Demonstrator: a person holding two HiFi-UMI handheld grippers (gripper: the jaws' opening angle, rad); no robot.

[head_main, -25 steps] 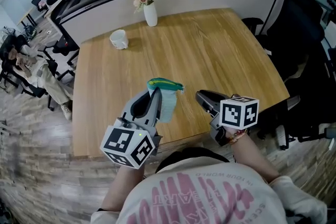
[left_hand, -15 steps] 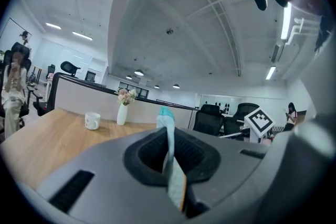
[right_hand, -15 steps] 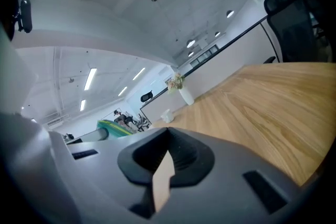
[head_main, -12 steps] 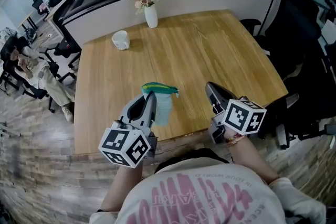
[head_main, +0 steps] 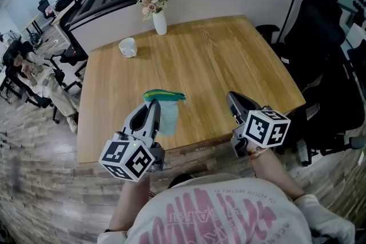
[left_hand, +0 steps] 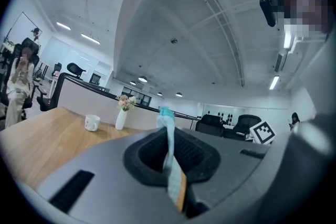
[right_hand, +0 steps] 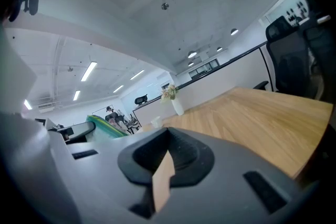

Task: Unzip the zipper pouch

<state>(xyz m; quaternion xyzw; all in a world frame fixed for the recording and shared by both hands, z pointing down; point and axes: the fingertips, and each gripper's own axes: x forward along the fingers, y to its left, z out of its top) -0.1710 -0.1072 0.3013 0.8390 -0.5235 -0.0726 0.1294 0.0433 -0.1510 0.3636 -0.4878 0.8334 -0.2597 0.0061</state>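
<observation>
A white mug (head_main: pixel 127 47) is sitting on the far left part of the worktop (head_main: pixel 229 60). Nearer the person, over the worktop's near left part, the left hand-held gripper (head_main: pixel 153 107) is reaching in from the near edge and pointing about level. Its jaws are pinching the zipper pouch (head_main: pixel 167 114), a pale blue pouch with a green and yellow band along its top. In the left gripper view the pouch (left_hand: pixel 168 134) is showing edge-on, clamped between the dark pads and rising above them. The head view is not showing whether the pouch's lower edge is touching the worktop. A white vase (head_main: pixel 159 23) of pale flowers (head_main: pixel 152 0) is standing at the worktop's far edge. Over the worktop's near right part, the right hand-held gripper (head_main: pixel 233 99) is tilting slightly downward. Its jaws are pressed together with nothing between them, as the right gripper view (right_hand: pixel 164 165) is showing. It is staying clear of the pouch. A black office chair (head_main: pixel 320 31) is standing just off the worktop's right side.
</observation>
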